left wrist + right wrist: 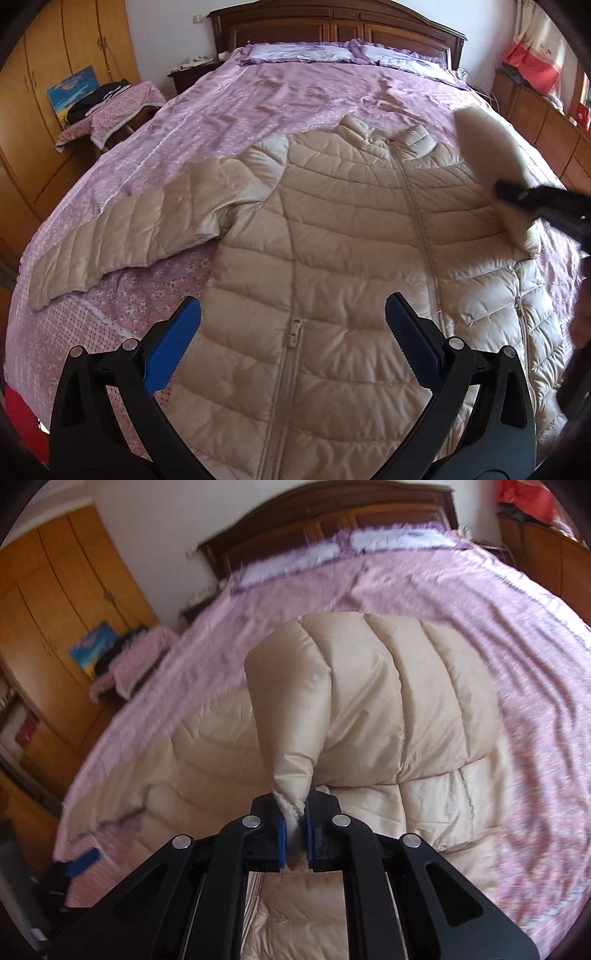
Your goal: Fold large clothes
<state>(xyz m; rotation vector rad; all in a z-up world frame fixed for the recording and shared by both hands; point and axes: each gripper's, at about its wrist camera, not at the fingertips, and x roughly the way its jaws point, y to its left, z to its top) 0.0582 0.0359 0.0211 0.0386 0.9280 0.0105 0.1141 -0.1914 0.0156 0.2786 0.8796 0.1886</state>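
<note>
1. On the bed (229,107), spread front-up over a lilac floral bedspread (122,295), lies a beige quilted puffer jacket (332,236); its shell is smooth with a faint sheen and is stitched into curved horizontal channels.
2. A closed central zipper (413,206) runs from the stand-up collar (373,136) down the jacket's length, and a second zipper with a pale pull (293,332) lies on the panel nearest the lens.
3. One sleeve (122,236) extends flat toward the bed's edge, tapering to a straight cuff.
4. The left gripper (293,325) hovers above the lower front panel, its blue ribbed pads (413,343) set wide apart and holding nothing.
5. The right gripper (295,830) is clamped on the pinched end of the other sleeve (369,701), which rises as a puffy, channelled fold above the jacket body (207,746); in the left wrist view this raised sleeve (484,147) is motion-blurred.
6. A dark carved wooden headboard (332,26) and two frilled purple-edged pillows (295,51) close the far end; orange-brown wardrobe doors (55,55) stand to the side.
</note>
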